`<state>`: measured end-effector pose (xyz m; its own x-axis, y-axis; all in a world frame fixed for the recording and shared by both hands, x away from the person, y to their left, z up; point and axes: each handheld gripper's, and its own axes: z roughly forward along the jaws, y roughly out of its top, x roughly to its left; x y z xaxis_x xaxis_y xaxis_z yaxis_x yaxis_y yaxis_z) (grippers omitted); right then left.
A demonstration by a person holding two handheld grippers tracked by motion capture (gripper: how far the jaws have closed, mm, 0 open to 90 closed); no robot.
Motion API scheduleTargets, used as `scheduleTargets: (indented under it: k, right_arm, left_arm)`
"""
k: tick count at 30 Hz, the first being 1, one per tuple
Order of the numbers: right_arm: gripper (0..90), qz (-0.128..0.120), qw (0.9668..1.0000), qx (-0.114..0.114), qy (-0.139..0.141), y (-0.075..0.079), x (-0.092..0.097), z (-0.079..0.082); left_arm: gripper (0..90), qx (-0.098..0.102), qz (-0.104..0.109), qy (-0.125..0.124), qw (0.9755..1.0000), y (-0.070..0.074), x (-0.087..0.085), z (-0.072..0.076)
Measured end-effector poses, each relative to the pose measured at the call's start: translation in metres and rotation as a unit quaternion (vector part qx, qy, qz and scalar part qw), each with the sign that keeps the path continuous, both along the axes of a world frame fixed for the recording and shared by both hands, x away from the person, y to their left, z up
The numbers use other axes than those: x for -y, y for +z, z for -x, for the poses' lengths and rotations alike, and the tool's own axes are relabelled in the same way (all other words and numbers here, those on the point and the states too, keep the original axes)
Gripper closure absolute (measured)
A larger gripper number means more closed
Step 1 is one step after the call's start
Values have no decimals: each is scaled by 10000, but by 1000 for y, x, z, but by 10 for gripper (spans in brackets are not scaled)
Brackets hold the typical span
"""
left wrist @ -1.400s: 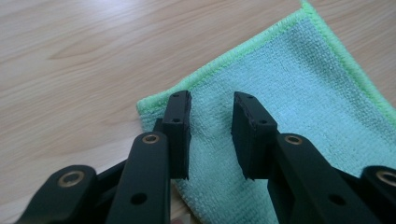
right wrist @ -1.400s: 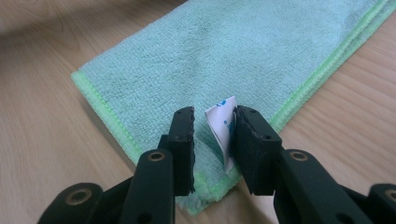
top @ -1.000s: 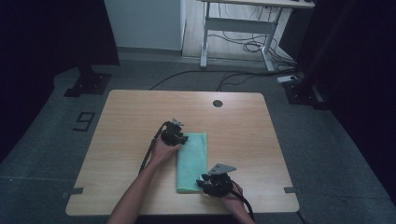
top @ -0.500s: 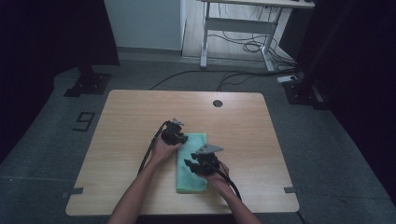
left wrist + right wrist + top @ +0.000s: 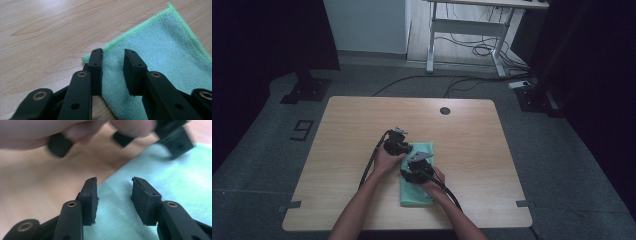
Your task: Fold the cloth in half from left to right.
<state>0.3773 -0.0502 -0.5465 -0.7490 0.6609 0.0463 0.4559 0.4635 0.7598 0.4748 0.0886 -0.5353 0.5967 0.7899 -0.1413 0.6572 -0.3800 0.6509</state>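
Observation:
A green cloth (image 5: pixel 418 189) lies folded on the wooden table (image 5: pixel 472 150), its long side running away from me. My left gripper (image 5: pixel 404 148) rests at the cloth's far left corner. In the left gripper view its jaws (image 5: pixel 113 53) stand open astride the hemmed edge of the cloth (image 5: pixel 160 50), which lies flat beneath them. My right gripper (image 5: pixel 411 169) hovers over the cloth's left edge, just below the left hand. Its jaws (image 5: pixel 114 181) have just been opening and hold nothing; the cloth (image 5: pixel 175 177) lies under them, with the left hand (image 5: pixel 50 130) blurred ahead.
A dark round cable hole (image 5: pixel 445 110) sits near the table's far edge. Black cables (image 5: pixel 372 165) trail from both grippers toward the near edge. Bare wood surrounds the cloth on all sides. A white desk frame (image 5: pixel 462 30) stands on the floor beyond.
My right gripper has travelled from the cloth's near right corner up and left across the cloth, close to the left gripper. The left hand has stayed put.

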Motion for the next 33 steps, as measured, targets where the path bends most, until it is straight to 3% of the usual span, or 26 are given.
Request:
scheduleTargets:
  k: [4,15,27,33]
  right_arm:
    - [535,159,9996,195,118,-2,1,23]
    - [500,110,9982,162,573,-2,12,62]
    - [500,-27,9975,200,680,-5,21,82]
    - [500,-70,9977,175,652,-6,22,81]
  left_arm:
    - [699,0,43,27,10000,-1,-1,0]
    - [702,44,54,86,9999,-1,0,2]
    - [704,41,124,114,9999,-2,-1,2]
    - [699,36,118,135,9998,-2,-1,3]
